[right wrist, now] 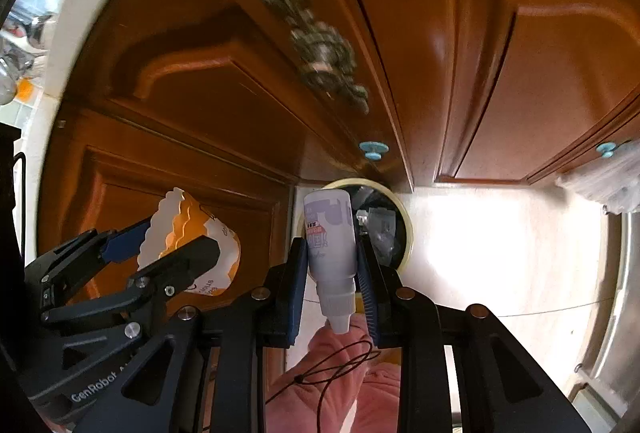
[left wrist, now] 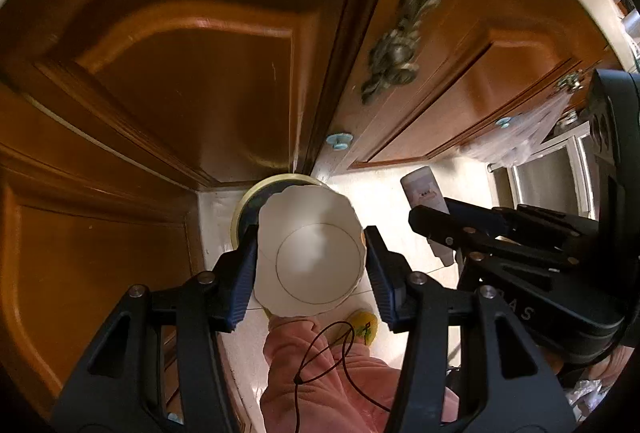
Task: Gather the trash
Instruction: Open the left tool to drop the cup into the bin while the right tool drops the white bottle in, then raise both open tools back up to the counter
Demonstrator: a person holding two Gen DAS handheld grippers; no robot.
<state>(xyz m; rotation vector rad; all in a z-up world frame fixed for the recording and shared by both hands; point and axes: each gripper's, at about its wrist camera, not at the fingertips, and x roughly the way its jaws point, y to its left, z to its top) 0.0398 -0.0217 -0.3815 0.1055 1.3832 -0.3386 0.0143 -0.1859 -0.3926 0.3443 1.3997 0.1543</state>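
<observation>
So the paper cup (left wrist: pixel 312 253) is sitting squeezed between the blue pads of the left gripper (left wrist: pixel 310 273), mouth facing up toward the camera, and it looks empty inside. Right below and just past the fingertips there's a round bin (left wrist: pixel 244 201) with a pale yellowish rim, tucked against the corner where the wooden cabinet doors (left wrist: pixel 200 73) meet the floor. Over on the other side, the right gripper (right wrist: pixel 332 273) is clamping narrow on a small white plastic bottle (right wrist: pixel 330 233), cap end pointing back toward the handle, and the bin's opening (right wrist: pixel 384 229) is straight ahead of its tips too, with some crumpled stuff already lying inside. Both claws are pointing steeply down, side by side, each one showing up at the edge of the other's view. Further out you've got light floor tiles (right wrist: pixel 500 241), little blue knobs (right wrist: pixel 373 150) on the cabinet doors, and somebody's pink sleeve or clothing (left wrist: pixel 320 385) down under the grippers. As for progress, I'd say the picking up part is done for these two bits, both are in hand and lined up over the bin. What's left is letting go so they drop in, then whatever other trash is lying around, which I can't see from here.
</observation>
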